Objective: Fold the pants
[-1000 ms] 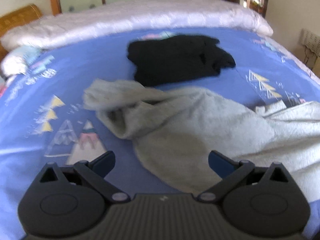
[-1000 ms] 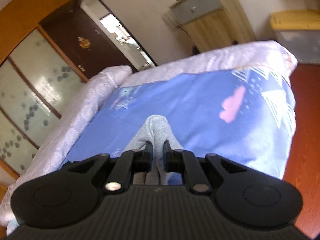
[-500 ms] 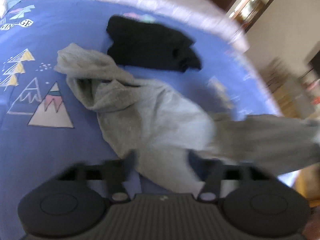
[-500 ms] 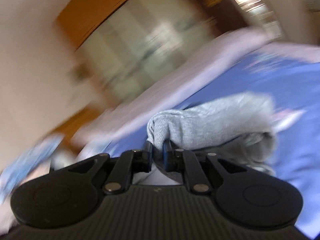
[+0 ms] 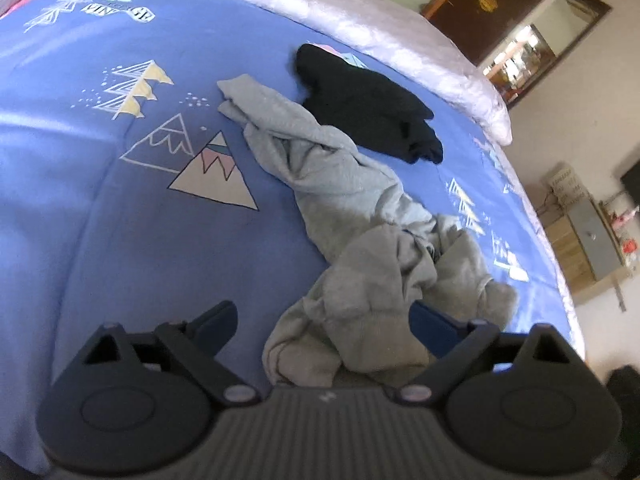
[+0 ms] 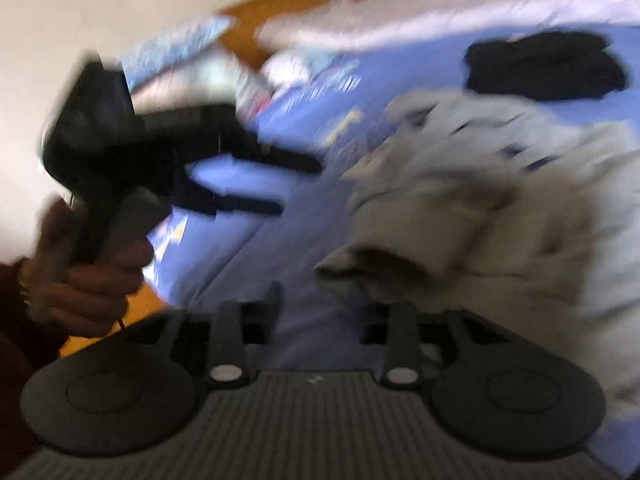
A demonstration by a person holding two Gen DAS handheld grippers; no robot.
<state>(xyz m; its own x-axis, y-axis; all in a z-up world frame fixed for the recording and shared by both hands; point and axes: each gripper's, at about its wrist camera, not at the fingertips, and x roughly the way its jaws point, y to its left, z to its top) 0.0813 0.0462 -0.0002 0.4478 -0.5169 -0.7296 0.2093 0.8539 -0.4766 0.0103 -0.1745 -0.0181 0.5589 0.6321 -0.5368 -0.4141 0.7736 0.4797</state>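
The bed (image 5: 120, 240) has a big flat blue part on the left side, and nothing lies on it there, so a hand-held gripper can slide in from that side. The grey pants (image 5: 352, 240) lie in a long bumpy heap down the middle and block the way across. The heap sits between the open fingers of the left hand-held gripper (image 5: 324, 322). A black cloth pile (image 5: 372, 108) lies just behind the pants near the far edge. A small strip of blue sheet is free to the right of the pants. In the blurry right view, the left hand-held gripper (image 6: 296, 186) hangs in the air over the blue sheet, left of the pants (image 6: 500, 208).
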